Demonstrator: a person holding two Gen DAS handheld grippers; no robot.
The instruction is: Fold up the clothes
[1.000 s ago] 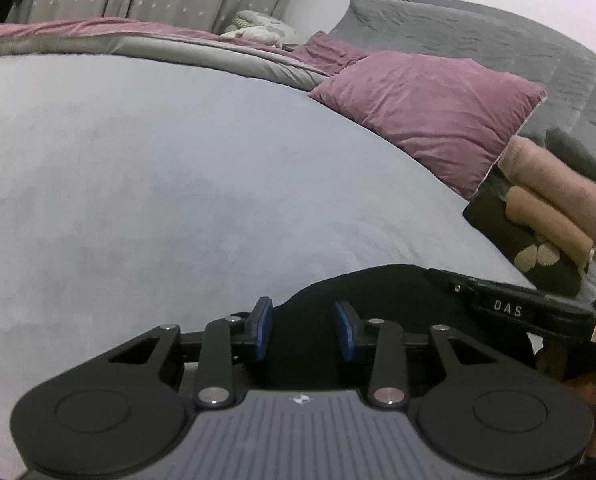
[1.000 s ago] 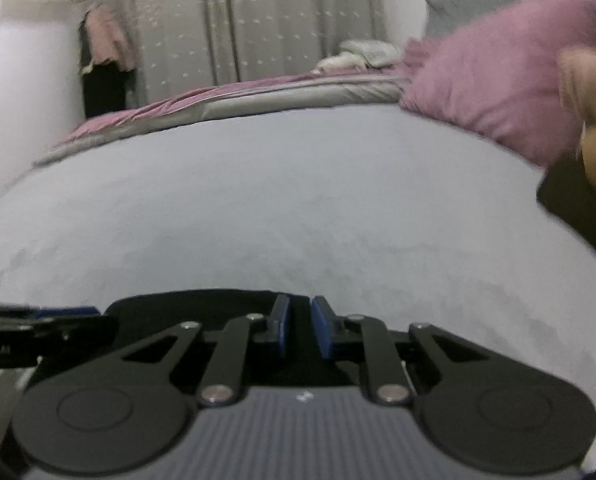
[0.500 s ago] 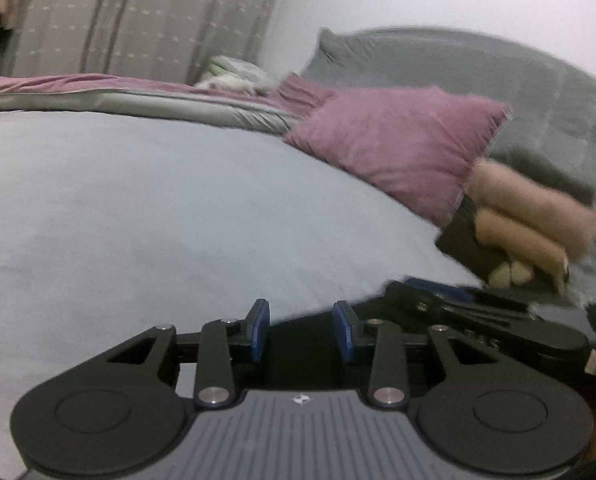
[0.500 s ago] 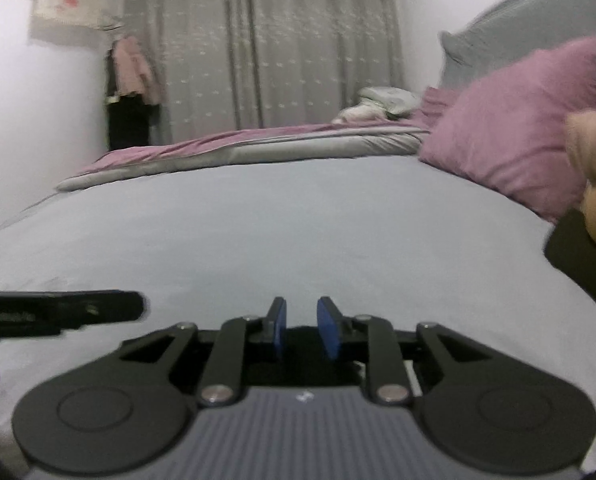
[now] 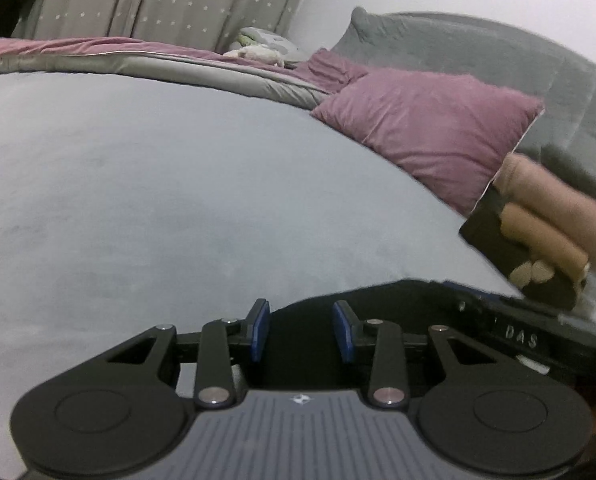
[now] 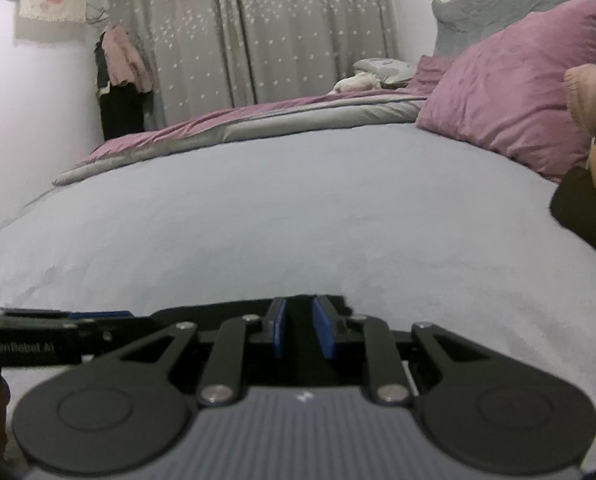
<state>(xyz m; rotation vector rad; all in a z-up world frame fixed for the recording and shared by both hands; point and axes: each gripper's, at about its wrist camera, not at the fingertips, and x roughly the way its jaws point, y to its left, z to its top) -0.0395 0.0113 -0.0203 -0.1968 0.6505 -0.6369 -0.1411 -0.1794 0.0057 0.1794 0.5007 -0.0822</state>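
My left tool [image 5: 301,330] sits spread over the black garment [image 5: 378,300] at the near edge of the bed [image 5: 178,200]; limp cloth, I'd pinch its hem. My right tool [image 6: 300,330] looks nearly pressed together on that cloth, though I cannot tell; only this view shows hanging clothes [image 6: 120,80].

Bed with pale grey-blue sheet [image 5: 178,184]. Mauve velvet pillow [image 5: 430,128] at head edge, against grey quilted headboard [image 5: 498,60]. Mauve-and-grey duvet [image 6: 258,120] bunched along far edge. Grey star-print curtain [image 6: 258,28] behind.
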